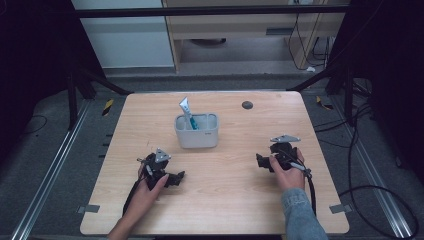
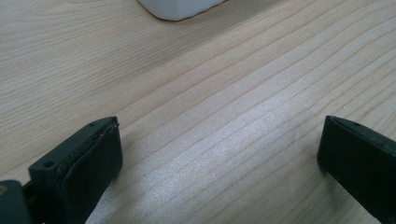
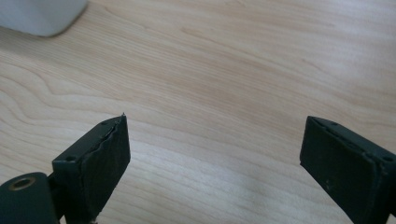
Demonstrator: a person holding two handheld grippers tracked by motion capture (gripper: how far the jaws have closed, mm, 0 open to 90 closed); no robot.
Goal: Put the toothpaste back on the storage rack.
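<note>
A white box-shaped holder stands mid-table with a white and teal tube leaning upright in its left side. My left gripper rests low on the wooden table, in front and to the left of the holder, jaws wide apart with bare wood between them. My right gripper sits at the front right, likewise open over bare wood. A corner of the holder appears at the top of the left gripper view, and a blurred corner of the holder appears at the top left of the right gripper view.
A small dark round disc lies near the table's far edge. Black frame legs and cables stand on the grey floor around the table, with a wooden cabinet beyond it.
</note>
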